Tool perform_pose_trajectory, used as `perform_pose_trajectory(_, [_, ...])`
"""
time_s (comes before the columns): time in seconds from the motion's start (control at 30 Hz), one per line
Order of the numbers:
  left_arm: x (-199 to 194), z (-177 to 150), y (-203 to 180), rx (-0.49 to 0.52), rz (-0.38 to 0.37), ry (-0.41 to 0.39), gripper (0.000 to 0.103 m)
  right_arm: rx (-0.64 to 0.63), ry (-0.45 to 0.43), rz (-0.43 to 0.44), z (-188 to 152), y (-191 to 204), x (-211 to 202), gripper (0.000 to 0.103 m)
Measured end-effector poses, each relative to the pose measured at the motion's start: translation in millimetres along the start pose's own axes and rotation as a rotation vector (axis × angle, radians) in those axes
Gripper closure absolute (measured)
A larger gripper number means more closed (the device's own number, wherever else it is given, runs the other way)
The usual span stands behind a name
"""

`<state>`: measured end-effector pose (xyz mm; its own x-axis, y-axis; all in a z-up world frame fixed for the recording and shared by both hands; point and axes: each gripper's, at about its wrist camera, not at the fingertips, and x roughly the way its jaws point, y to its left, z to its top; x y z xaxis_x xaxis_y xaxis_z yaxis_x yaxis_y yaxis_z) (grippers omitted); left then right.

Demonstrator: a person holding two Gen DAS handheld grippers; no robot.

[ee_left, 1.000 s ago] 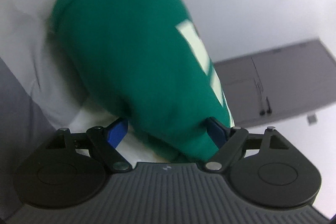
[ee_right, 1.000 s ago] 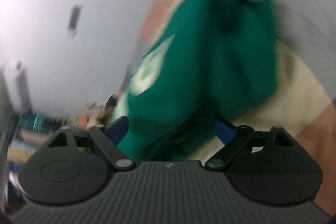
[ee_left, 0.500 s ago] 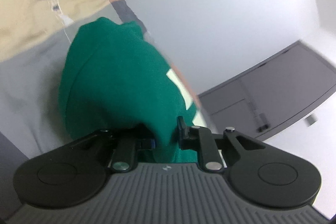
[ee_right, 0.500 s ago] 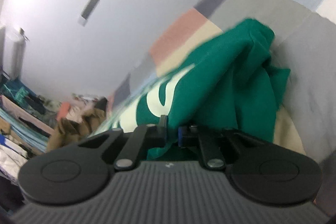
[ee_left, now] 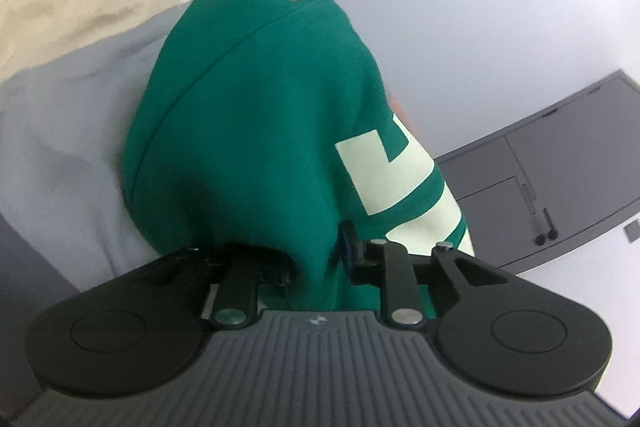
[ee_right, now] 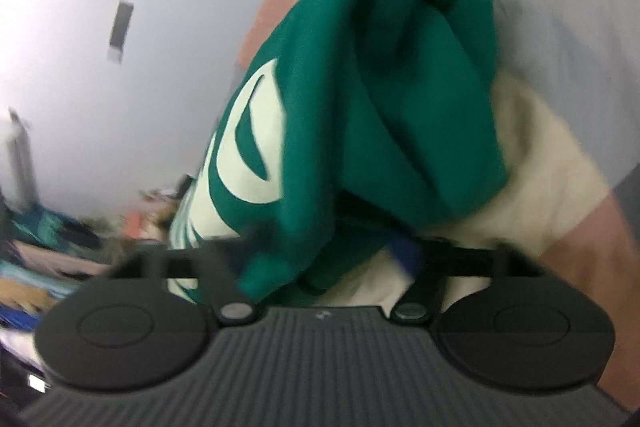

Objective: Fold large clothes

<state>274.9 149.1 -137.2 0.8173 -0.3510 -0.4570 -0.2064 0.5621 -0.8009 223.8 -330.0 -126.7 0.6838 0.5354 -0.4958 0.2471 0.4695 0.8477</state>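
The green sweatshirt (ee_left: 256, 131) lies bunched on the bed (ee_left: 60, 131). The left gripper (ee_left: 316, 263), jaws easing apart, pinches a fold; the right gripper (ee_right: 320, 259) has just sprung open, cloth loose between. That side may slump, spoiling the fold.

L gripper (ee_left: 316, 259) jaws narrow, just opening; R gripper (ee_right: 320, 259) wide.

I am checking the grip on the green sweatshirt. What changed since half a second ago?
The right gripper has just been opening: its fingers stand wide, the green sweatshirt loose between them. The left gripper opened slightly but still pinches the sweatshirt. The sweatshirt stays on the bed.
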Motion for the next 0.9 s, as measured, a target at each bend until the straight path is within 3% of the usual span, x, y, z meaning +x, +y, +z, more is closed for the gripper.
perform_pose_trajectory(0.1, [-1,-1,-4,0.006,0.001,0.009,0.062,0.079,-0.028,-0.016,2,-13,13,0.015])
perform_pose_trajectory(0.27, [6,-3,2,-0.077,-0.053,0.06,0.019,0.113,-0.126,0.028,12,-18,29,0.01])
perform_pose_trajectory(0.37, [3,-5,10,-0.145,-0.076,0.053,0.007,0.093,-0.189,0.075,18,-18,28,0.01])
perform_pose_trajectory(0.57, [3,-8,33,-0.341,-0.11,0.057,0.0,0.068,-0.255,0.088,16,-19,28,0.01])
perform_pose_trajectory(0.77, [-12,-20,33,-0.357,-0.044,0.069,0.0,0.068,-0.258,0.076,19,-21,24,0.01])
perform_pose_trajectory(0.9, [-2,-20,38,-0.38,-0.049,0.034,0.0,0.066,-0.264,0.074,16,-18,29,0.01])
